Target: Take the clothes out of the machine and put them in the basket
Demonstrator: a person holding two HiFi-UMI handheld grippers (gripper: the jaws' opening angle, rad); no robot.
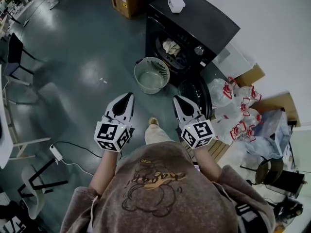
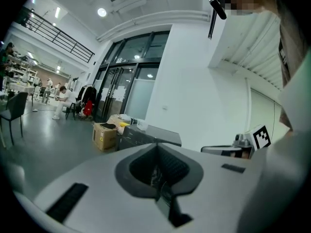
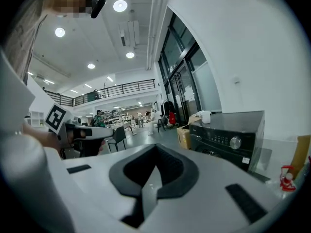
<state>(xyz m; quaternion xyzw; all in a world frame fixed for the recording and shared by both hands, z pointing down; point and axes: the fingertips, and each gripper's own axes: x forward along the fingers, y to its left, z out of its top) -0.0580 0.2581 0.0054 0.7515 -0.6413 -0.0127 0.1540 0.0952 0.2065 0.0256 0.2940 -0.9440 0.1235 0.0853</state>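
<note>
**Open-plan lab hall with a laundry corner**

A polished grey floor (image 1: 73, 67) runs across a tall, white-walled hall. On the far side a railed mezzanine (image 2: 60, 35) crosses above benches (image 2: 17, 81) crowded with equipment, where people (image 2: 63, 98) sit and stand. Tall glass doors (image 2: 121, 91) and round ceiling lights (image 3: 120, 5) suit a workplace. A black washing machine (image 1: 204, 21) stands against the right wall (image 1: 272, 28), near a cardboard box (image 1: 124, 1) and tied plastic bags (image 1: 233, 106).

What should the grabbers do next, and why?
Probably move the right gripper forward toward the open machine. It and the left gripper are shut, empty and well short of it. The clothes lie inside, and the basket looks empty.
</note>
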